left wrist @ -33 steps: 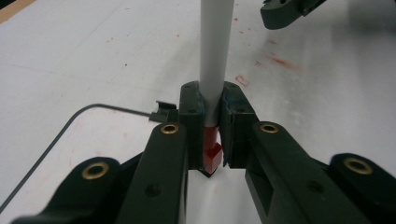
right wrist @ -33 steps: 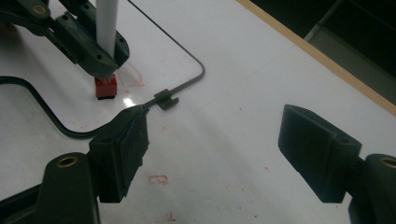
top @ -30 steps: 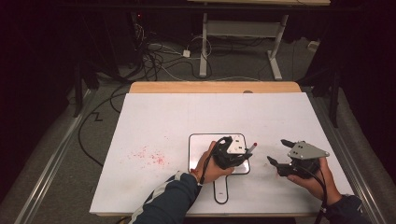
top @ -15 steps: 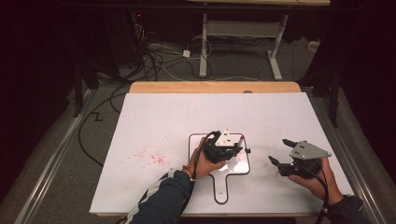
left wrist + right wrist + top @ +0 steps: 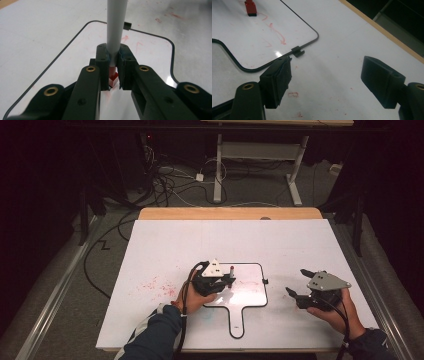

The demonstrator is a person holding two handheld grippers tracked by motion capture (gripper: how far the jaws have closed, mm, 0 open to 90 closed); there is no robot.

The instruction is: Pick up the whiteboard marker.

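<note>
- The left tongs (image 5: 227,281) are clamped tight on a grey marker (image 5: 115,32) with a red tip.
- The marker stands almost straight up, with its red tip down on the small whiteboard (image 5: 250,292).
- The whiteboard lies flat on the white desk (image 5: 165,245) and has red scribbles (image 5: 277,33) on it.
- The right tongs (image 5: 297,282) are wide apart and hold nothing, just beside the whiteboard.

No words, numbers, labels or brand names can be read anywhere. The small whiteboard (image 5: 247,290) carries only loose red scribbles (image 5: 275,32), forming no letters.
</note>
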